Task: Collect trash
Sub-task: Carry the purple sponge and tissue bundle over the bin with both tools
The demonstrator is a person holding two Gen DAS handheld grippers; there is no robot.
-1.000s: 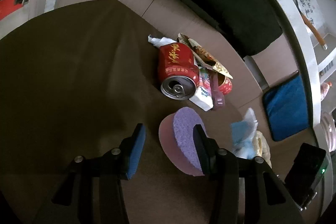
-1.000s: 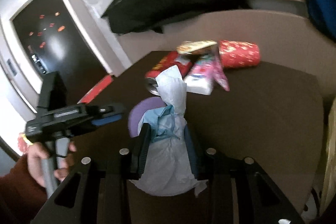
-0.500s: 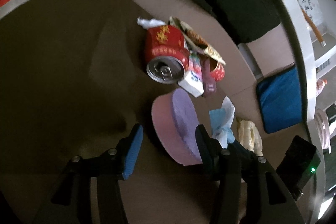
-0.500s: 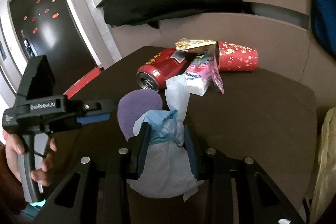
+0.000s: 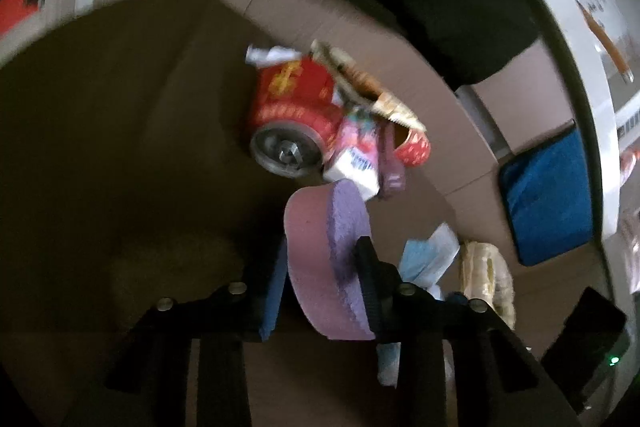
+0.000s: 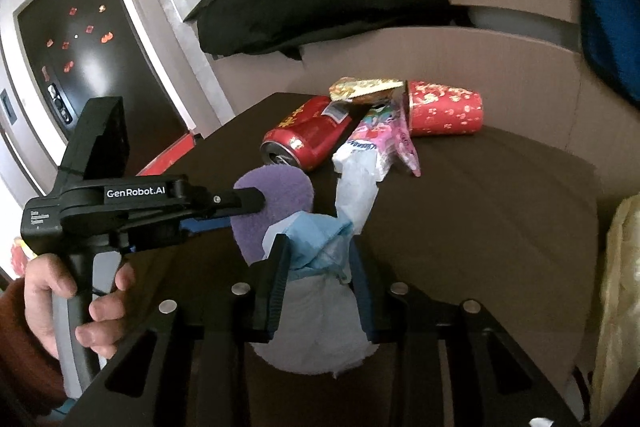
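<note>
- The round sponge (image 5: pixel 328 259), pink on one face and purple on the other, stands on edge between the fingers of the left gripper (image 5: pixel 320 283). Both pads now press its faces; a second ago the fingers stood wide, with only the right one beside it.
- In the right wrist view the sponge's purple face (image 6: pixel 276 203) shows with a black finger (image 6: pixel 240 201) of the left gripper laid across it. A hand (image 6: pixel 80 303) holds that gripper's grip.
- The right gripper (image 6: pixel 320 267) stays clamped on a wad of white and blue tissue (image 6: pixel 320 251), as in the earlier frames. The wad bulges out below the pads, and a white tail rises above them.
- Beyond the sponge, on the dark table (image 6: pixel 500 219), the rest of the trash lies in a heap: a red can (image 6: pixel 304 139) on its side, mouth toward the cameras; a pink-printed tissue packet (image 6: pixel 372 143) leaning on it; a gold wrapper (image 6: pixel 364 89) on top; and a red paper cup (image 6: pixel 444 113) on its side behind.
- The heap lies as before; the left view is blurred and sits closer to the sponge.
- A blue cushion (image 5: pixel 548 195) lies on the tan floor beyond the table.
</note>
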